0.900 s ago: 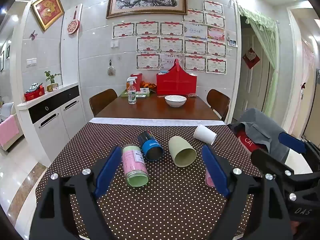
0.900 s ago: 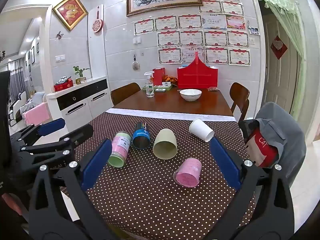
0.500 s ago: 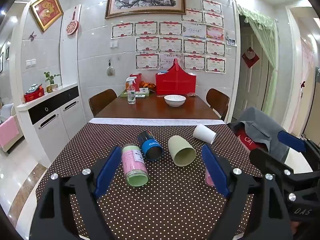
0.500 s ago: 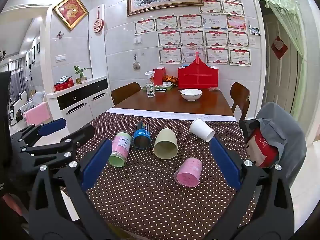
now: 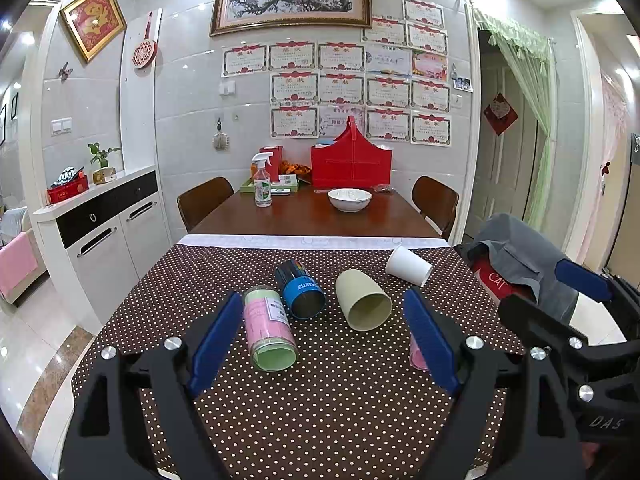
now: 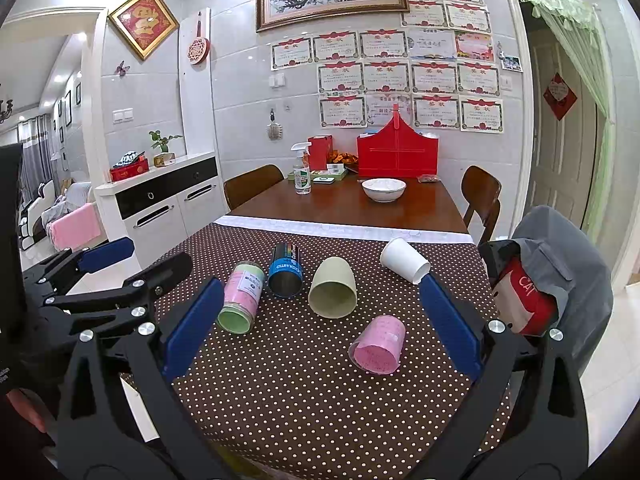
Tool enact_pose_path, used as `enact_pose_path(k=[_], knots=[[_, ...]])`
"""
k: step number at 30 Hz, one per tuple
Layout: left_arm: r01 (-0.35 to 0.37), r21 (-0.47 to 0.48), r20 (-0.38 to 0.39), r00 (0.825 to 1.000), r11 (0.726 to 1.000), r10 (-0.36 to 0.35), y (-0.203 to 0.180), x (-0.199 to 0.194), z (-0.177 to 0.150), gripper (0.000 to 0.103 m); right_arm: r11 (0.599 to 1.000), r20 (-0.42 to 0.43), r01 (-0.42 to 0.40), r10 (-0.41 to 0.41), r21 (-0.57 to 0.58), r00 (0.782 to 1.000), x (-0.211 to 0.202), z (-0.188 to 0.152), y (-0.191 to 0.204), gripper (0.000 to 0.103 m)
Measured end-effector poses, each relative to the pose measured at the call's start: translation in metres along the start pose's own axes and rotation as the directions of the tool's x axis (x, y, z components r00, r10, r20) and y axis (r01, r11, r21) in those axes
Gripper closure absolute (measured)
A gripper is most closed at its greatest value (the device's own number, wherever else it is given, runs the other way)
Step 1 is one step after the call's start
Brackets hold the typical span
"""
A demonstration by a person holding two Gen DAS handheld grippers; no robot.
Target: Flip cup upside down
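My right gripper (image 6: 320,330) hangs above the near edge of the dotted tablecloth (image 6: 320,392), jaws spread wide and empty. Between my blue pads (image 6: 448,326) five cups lie on their sides: a pink cup (image 6: 380,344) nearest, a beige cup (image 6: 333,288) beyond it, a blue can-like cup (image 6: 285,270) just left of that, a green-and-pink cup (image 6: 242,298) further left, and a white paper cup (image 6: 404,260) far right. My left gripper (image 6: 120,276) sits off to the left, also spread open
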State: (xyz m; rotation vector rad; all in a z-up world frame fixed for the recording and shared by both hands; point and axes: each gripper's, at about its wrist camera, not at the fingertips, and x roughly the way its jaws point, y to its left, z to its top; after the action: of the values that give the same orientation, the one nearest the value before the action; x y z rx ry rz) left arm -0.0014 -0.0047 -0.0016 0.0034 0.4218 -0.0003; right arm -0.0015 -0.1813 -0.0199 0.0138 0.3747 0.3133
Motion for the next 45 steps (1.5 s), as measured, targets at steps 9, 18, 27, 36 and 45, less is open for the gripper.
enact_pose_path(k=[9, 18, 27, 36, 45], knots=[[0.006, -0.002, -0.004, 1.0, 1.0, -0.006, 0.002, 0.0, -0.003, 0.022, 1.0, -0.001, -0.003, 0.003, -0.002, 1.0, 0.0, 0.002, 0.001, 0.007], [0.004, -0.001, -0.003, 1.0, 1.0, -0.004, 0.002, -0.001, -0.002, 0.022, 1.0, -0.001, -0.003, 0.003, -0.004, 1.0, 0.0, 0.001, 0.001, 0.007], [0.006, -0.002, -0.001, 1.0, 1.0, -0.006, 0.003, -0.003, -0.001, 0.022, 1.0, -0.001, -0.009, 0.009, -0.006, 1.0, 0.0, 0.0, 0.005, 0.007], [0.007, -0.001, 0.002, 1.0, 1.0, -0.007, 0.003, -0.006, -0.001, 0.022, 1.0, -0.004, -0.006, 0.006, -0.002, 1.0, -0.001, -0.001, 0.009, 0.007], [0.007, -0.003, 0.003, 1.0, 1.0, -0.007, 0.004, -0.008, -0.001, 0.022, 1.0, -0.003, -0.004, 0.004, -0.003, 1.0, -0.001, 0.0, 0.012, 0.007]])
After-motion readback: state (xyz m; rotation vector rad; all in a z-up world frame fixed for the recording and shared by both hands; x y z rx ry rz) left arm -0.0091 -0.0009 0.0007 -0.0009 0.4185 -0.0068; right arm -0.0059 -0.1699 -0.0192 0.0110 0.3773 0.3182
